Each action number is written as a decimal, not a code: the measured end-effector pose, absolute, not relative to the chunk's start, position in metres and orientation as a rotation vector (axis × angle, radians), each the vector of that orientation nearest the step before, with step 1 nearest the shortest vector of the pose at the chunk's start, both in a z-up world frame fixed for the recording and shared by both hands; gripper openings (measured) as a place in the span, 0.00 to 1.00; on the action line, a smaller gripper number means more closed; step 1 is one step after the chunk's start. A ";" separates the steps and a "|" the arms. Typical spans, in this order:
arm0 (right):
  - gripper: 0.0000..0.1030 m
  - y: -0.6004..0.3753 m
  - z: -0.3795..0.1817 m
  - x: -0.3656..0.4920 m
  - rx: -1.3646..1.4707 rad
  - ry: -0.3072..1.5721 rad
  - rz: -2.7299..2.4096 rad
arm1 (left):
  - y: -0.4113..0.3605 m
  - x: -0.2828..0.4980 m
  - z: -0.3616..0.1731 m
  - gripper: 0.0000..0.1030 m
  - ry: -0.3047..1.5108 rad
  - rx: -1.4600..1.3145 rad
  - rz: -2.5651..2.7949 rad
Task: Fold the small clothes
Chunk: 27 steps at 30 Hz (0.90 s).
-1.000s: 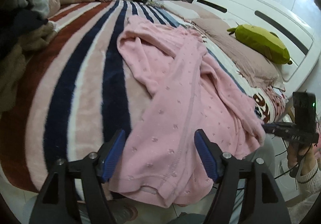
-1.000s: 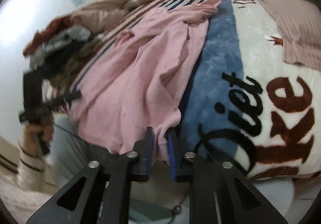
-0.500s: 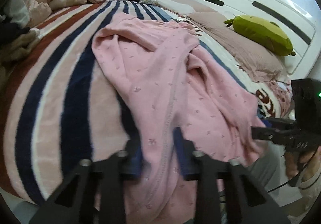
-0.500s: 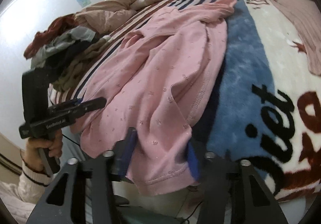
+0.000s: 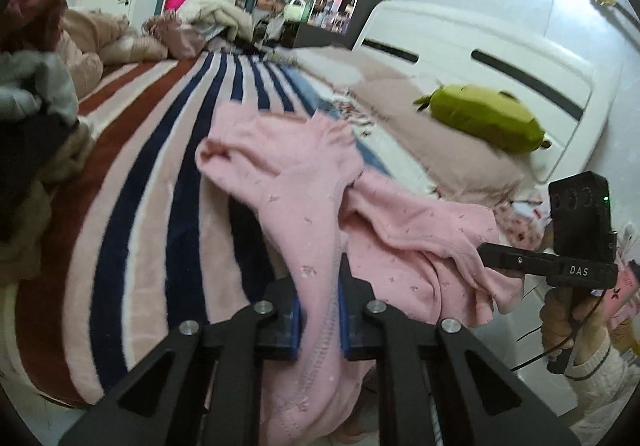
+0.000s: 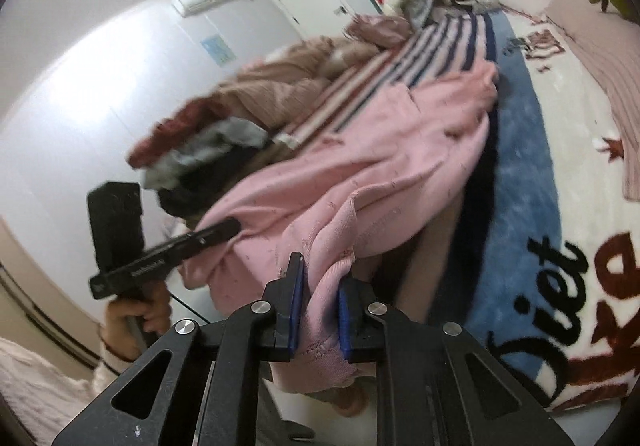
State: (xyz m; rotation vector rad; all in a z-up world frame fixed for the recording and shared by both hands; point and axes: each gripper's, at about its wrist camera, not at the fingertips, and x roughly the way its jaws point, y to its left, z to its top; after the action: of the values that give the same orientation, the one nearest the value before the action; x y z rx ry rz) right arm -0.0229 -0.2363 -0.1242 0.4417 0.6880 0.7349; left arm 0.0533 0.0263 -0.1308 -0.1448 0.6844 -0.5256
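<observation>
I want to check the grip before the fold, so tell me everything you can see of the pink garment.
The pink garment is soft knit with small scattered motifs and a stitched seam. It lies crumpled, unfolded, across the striped blanket, near edge lifted and hanging off the bed. The left gripper and right gripper, jaws just closed, each pinch that edge.

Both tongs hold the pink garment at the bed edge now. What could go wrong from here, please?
1. Each of the left tongs and right tongs pinches only a narrow bunch of the pink garment, having just closed; the cloth could slip out.
2. The garment is twisted, with a sleeve folded across, so a fold may trap wrinkles.
</observation>
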 end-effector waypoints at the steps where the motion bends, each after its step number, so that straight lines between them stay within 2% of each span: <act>1: 0.09 -0.235 -0.120 -0.024 0.445 0.677 0.744 | 0.028 0.049 -0.124 0.11 0.668 -0.148 -0.531; 17: 0.09 -0.237 -0.024 -0.076 0.419 0.429 0.843 | 0.049 -0.011 -0.008 0.11 0.386 -0.154 -0.648; 21: 0.09 -0.246 -0.022 -0.049 0.419 0.419 0.764 | 0.044 0.022 -0.002 0.11 0.398 -0.144 -0.622; 27: 0.09 -0.248 -0.036 0.036 0.415 0.481 0.660 | 0.031 0.124 -0.017 0.11 0.492 -0.147 -0.561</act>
State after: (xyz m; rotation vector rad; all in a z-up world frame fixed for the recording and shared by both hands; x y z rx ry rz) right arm 0.0363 -0.2482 -0.0361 0.4154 0.4814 0.6603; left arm 0.1236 0.0308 -0.0174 -0.1470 0.4923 -0.5614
